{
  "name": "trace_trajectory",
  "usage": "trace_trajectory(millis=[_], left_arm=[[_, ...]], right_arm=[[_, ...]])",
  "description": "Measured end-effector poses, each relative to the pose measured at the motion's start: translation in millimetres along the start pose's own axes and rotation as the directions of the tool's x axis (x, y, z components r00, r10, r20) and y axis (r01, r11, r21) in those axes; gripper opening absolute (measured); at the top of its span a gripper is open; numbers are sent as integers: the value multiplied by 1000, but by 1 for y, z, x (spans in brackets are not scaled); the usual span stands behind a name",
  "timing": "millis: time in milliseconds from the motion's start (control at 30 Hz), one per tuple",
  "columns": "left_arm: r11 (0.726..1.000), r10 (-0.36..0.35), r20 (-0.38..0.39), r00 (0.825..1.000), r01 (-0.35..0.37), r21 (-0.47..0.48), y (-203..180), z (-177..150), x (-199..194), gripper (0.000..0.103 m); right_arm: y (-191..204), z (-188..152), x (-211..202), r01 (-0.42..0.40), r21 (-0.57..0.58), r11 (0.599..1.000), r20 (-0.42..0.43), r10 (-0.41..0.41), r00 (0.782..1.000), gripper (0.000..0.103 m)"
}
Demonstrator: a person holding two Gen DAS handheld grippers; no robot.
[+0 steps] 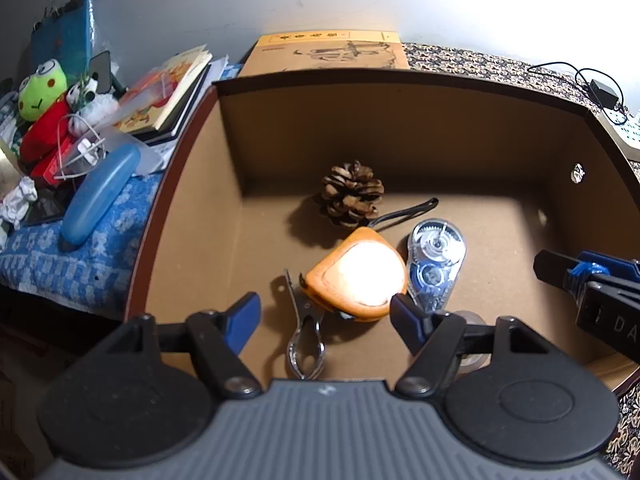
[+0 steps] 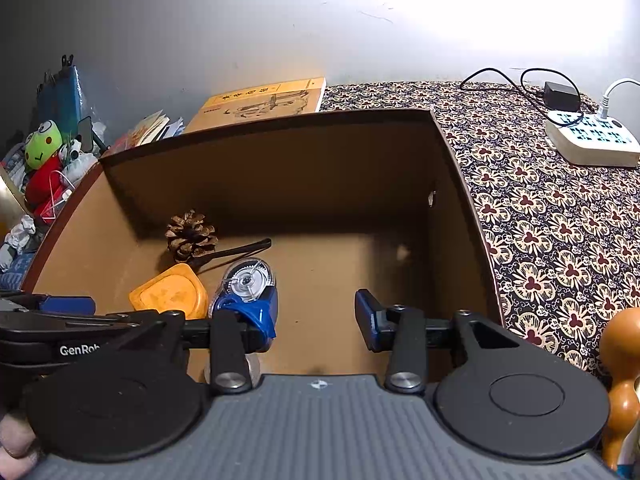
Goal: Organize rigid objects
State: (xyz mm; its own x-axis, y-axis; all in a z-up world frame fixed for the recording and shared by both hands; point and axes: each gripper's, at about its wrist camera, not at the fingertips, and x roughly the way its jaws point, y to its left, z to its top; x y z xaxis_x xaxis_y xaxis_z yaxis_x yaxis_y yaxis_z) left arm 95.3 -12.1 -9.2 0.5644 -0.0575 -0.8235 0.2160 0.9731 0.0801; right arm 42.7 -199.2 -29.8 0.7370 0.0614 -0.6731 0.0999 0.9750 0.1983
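Observation:
An open cardboard box (image 1: 280, 152) (image 2: 456, 216) holds a pine cone (image 1: 352, 194) (image 2: 191, 236), an orange tape measure (image 1: 358, 276) (image 2: 170, 292) with a black strap, a clear and blue correction tape (image 1: 436, 264) (image 2: 250, 292) and a metal clip (image 1: 306, 332). My left gripper (image 1: 325, 314) is open and empty over the box, above the clip and the tape measure. My right gripper (image 2: 316, 318) is open and empty over the box floor, right of the correction tape. A clear tape roll (image 1: 474, 354) lies partly hidden under the left gripper's right finger.
A yellow book (image 1: 332, 54) lies behind the box. Left of it are plush toys (image 1: 42, 92), books (image 1: 168, 92) and a blue case (image 1: 100, 196). A power strip (image 2: 592, 140) and adapter sit on the patterned cloth (image 2: 560, 232) at right. A wooden gourd (image 2: 622, 380) stands at right.

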Motion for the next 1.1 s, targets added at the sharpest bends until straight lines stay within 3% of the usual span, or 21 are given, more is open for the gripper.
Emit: trace_trajectory(millis=[1100], left_arm=[[1000, 3, -4, 1000, -3, -4, -2, 0, 1, 71]], right_arm=[[-1, 2, 1, -4, -2, 1000, 4, 4, 1000, 24]])
